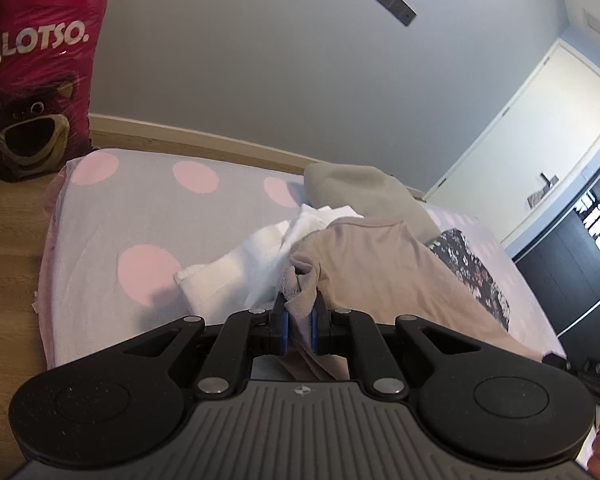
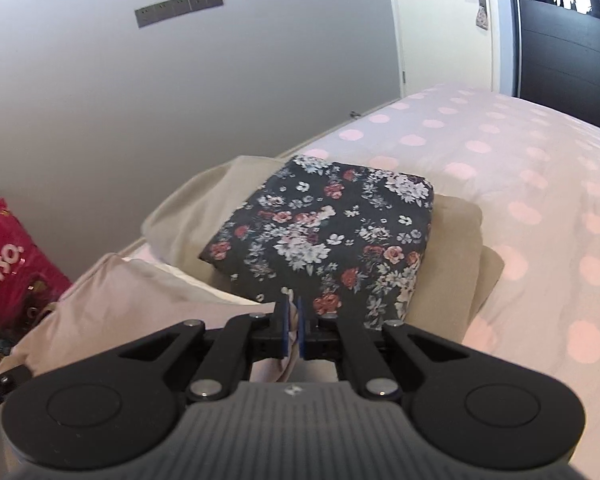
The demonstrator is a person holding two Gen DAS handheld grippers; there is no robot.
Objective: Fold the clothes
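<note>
Beige garment (image 1: 380, 264) pinched between left gripper (image 1: 299, 312) jaws, right gripper (image 2: 294, 320) likewise

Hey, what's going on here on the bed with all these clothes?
A person is folding laundry on a polka-dot bed, working with a handheld gripper in each hand. The left gripper is shut on a bunched edge of a beige-pink garment, and the right gripper is shut on a thin bit of the same pale fabric. A folded dark floral garment already sits on a folded tan piece, and some white cloth lies crumpled beside the left gripper.
</note>
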